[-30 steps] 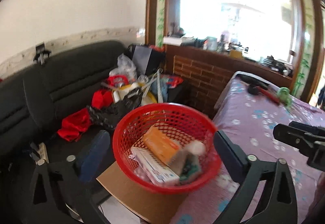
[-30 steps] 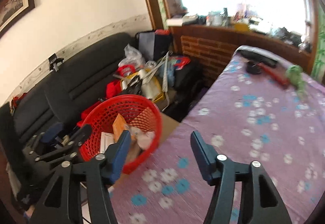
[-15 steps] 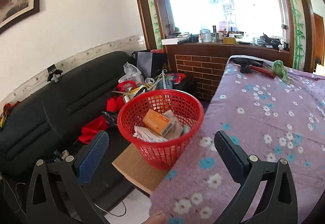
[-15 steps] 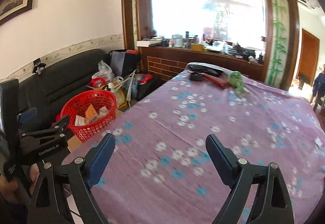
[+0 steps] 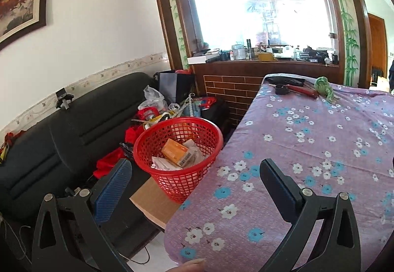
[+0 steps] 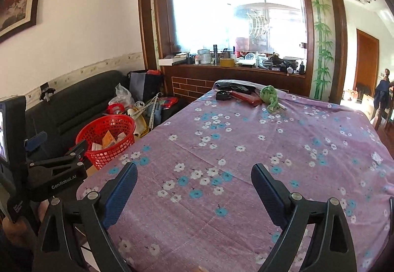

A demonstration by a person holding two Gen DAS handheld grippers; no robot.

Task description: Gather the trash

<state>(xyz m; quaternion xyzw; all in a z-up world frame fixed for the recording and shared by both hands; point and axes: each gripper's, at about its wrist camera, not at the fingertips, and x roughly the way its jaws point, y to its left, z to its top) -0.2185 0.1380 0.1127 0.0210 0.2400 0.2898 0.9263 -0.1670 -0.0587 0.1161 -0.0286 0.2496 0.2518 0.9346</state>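
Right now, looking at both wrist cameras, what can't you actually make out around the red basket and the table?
- Red basket, left wrist view: lower trash is covered by the orange box and white packs.
- Same basket, right wrist view: the left gripper hides part of it.
- Items at the far end of the table, beside the green cloth: too small to identify.
- Windowsill clutter: washed out by glare.

I see open room across the purple flowered tablecloth (image 6: 246,144) ahead; only a green crumpled cloth (image 6: 270,97) and a dark red tool (image 6: 246,97) crowd its far end. The red plastic mesh basket (image 5: 181,148) blocks the left edge.
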